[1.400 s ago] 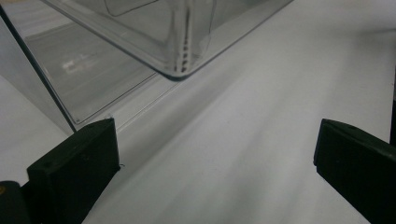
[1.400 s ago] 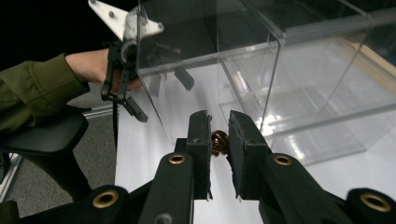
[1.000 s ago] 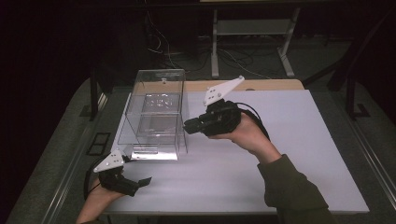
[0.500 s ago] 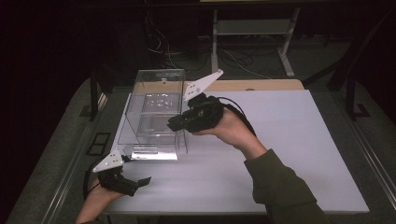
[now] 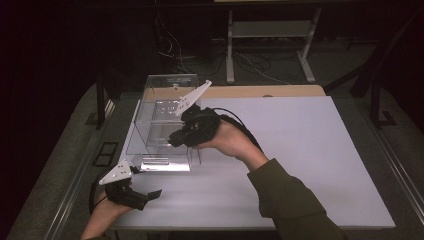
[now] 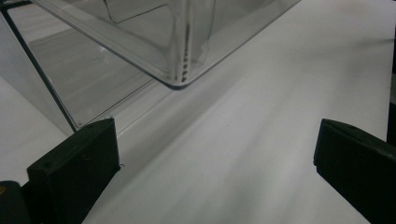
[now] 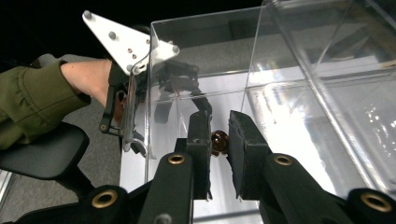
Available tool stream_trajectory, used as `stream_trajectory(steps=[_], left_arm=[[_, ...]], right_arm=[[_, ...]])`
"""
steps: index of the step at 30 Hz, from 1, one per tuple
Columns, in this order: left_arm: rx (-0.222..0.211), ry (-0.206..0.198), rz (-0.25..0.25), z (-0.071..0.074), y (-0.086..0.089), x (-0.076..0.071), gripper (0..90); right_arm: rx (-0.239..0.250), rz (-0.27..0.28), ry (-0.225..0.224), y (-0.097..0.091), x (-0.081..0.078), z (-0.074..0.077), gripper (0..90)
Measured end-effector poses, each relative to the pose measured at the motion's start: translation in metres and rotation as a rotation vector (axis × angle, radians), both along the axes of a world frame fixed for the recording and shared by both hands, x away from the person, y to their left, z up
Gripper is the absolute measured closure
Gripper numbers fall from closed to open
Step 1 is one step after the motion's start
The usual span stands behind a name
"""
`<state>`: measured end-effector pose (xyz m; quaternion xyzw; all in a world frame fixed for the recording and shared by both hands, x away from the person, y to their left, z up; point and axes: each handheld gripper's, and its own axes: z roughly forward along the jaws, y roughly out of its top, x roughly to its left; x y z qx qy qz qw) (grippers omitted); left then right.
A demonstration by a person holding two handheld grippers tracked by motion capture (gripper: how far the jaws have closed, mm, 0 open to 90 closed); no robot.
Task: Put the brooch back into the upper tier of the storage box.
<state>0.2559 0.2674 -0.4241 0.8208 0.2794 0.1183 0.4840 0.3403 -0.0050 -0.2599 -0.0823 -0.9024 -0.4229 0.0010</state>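
At lower left of the high view, the left gripper (image 5: 152, 193) rests on the bench (image 5: 325, 165), jaws spread wide and empty, just short of the clear box's (image 5: 162, 117) near corner. Centre frame, the right gripper (image 5: 172, 143) hangs at the box's right wall, clenched on a small amber bead (image 7: 218, 143) that sits mid-frame in the right gripper view, between the pads. So the pickup looks done; dropping the bead inside the box appears to be what's left. Hard to tell whether the tips are over the rim, and what the bead really is, since the pads cover most of it.
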Motion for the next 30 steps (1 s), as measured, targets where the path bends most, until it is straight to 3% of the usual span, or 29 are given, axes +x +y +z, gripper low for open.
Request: stream_trajectory(steps=[13,30], left_arm=[[-0.006,0.000,-0.001,0.000,0.000,0.000,0.0],[-0.002,0.001,-0.001,0.000,-0.001,-0.001,0.0]], right_arm=[[-0.007,0.013,0.010,0.006,-0.001,-0.003,74.1],[0.085,-0.017,0.015,-0.019,-0.004,0.014,67.7]])
